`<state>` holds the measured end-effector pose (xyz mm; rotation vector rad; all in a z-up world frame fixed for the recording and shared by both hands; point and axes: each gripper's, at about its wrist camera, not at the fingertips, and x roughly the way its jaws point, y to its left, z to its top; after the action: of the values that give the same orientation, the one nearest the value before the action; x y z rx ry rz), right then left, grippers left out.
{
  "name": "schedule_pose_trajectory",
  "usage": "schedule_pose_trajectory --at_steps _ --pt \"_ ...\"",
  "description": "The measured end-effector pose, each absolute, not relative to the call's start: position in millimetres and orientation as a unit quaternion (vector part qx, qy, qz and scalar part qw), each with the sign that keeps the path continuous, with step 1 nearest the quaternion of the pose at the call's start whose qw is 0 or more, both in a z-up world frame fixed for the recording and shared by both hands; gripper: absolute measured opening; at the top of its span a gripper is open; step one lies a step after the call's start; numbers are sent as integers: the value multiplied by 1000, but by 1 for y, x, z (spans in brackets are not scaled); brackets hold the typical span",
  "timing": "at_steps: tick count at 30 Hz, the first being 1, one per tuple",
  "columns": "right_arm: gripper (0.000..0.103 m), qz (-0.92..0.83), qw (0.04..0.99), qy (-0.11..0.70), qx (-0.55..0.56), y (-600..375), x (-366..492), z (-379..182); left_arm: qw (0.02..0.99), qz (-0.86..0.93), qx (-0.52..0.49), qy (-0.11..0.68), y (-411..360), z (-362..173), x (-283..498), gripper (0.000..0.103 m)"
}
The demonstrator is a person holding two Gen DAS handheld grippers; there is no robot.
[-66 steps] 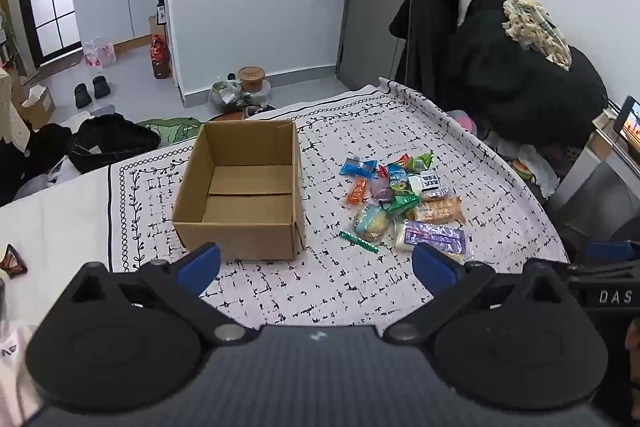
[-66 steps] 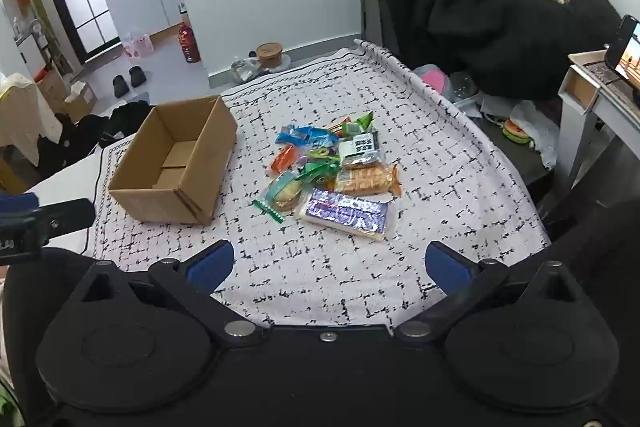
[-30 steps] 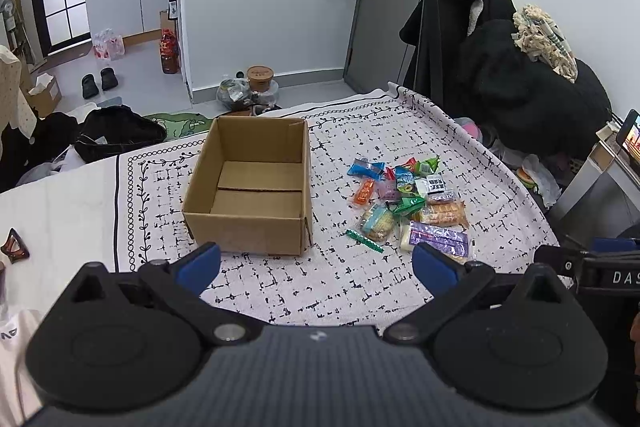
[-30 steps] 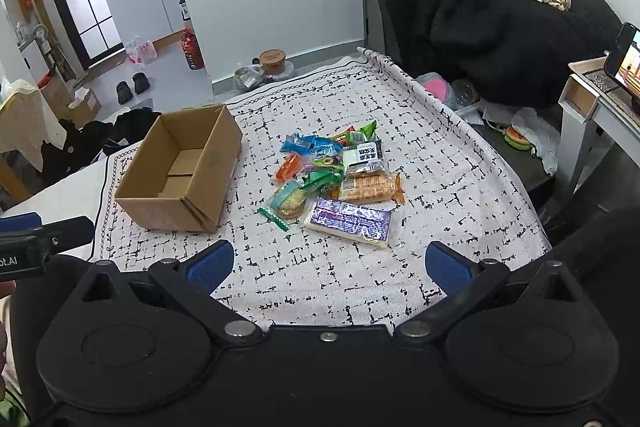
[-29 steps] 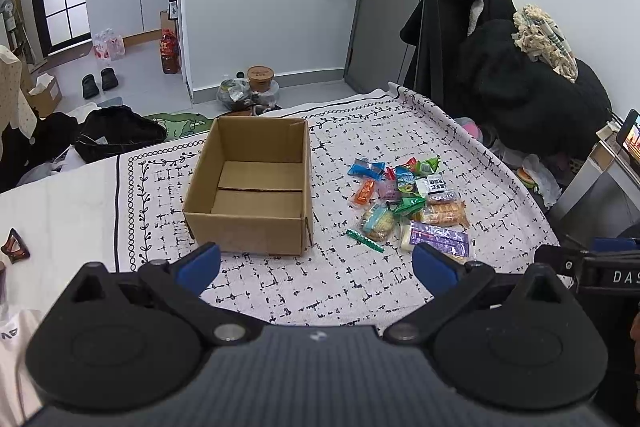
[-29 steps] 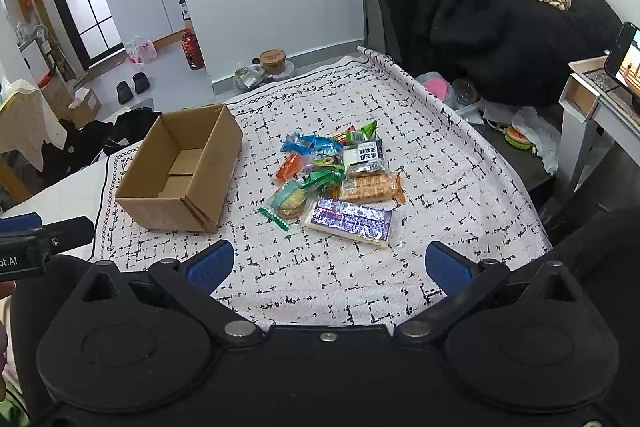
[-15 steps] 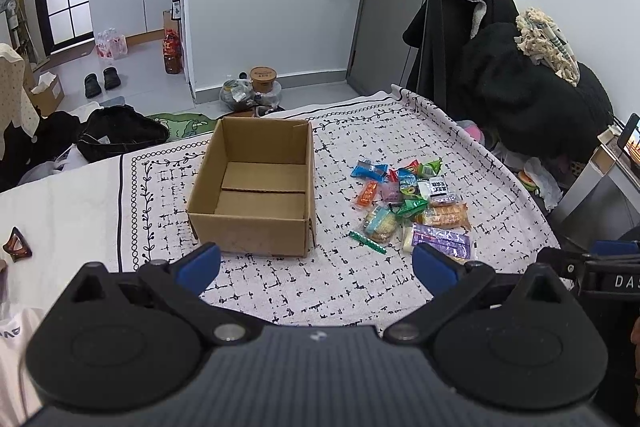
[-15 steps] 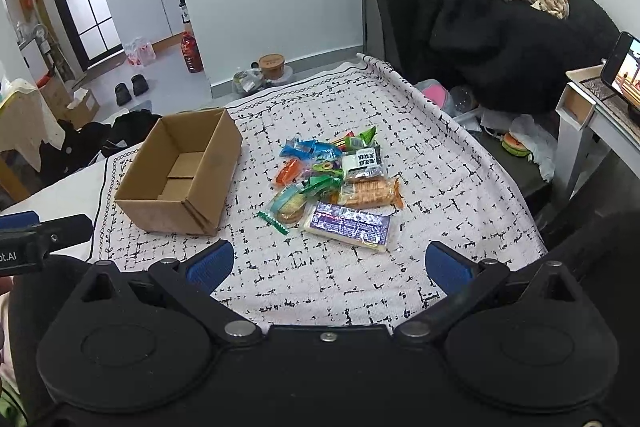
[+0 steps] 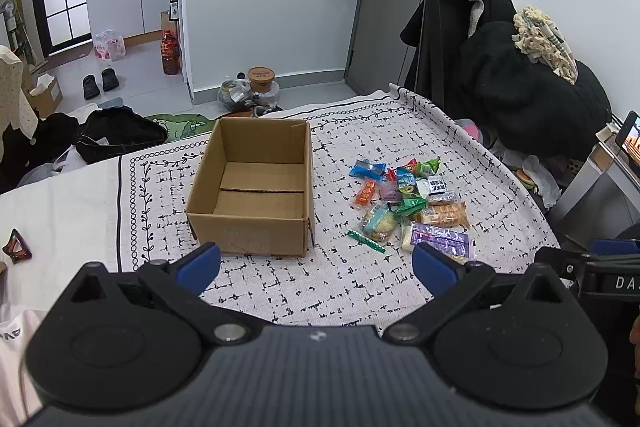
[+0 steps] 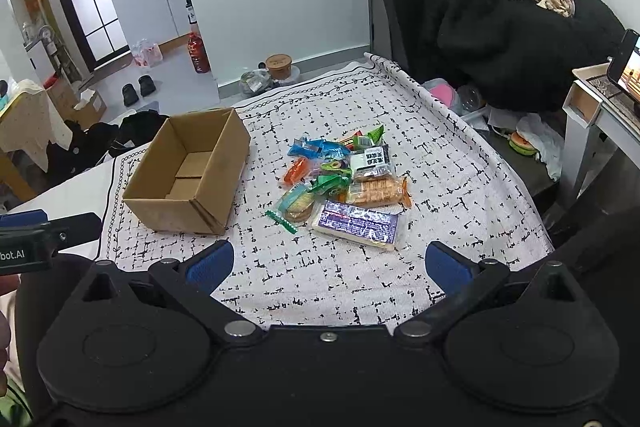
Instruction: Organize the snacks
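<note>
Both cams rose; right gripper (image 9: 612, 269) reads "DA".

cardboard box (image 9: 250, 199): 1, centre left | snack packets (image 9: 408, 203): about a dozen, heaped centre right | grippers: 2, left gripper (image 9: 316, 263), right gripper (image 10: 326, 261)

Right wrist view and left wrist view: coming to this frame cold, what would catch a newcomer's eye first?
First, the bright pile of snack packets in the middle of the black-and-white patterned tablecloth, the purple-wrapped bar nearest the camera. To its left stands the open cardboard box, with nothing visible inside. In the foreground the left gripper and right gripper both hang open, short of the snacks.
</note>
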<state>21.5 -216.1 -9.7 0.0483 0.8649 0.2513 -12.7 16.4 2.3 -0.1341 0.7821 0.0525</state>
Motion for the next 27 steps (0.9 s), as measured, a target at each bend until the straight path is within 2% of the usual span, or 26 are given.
schedule_pose_trajectory --at_steps 27 --pt "103 116 893 433 42 -229 51 -33 916 3 -54 398 6 -9 23 102"
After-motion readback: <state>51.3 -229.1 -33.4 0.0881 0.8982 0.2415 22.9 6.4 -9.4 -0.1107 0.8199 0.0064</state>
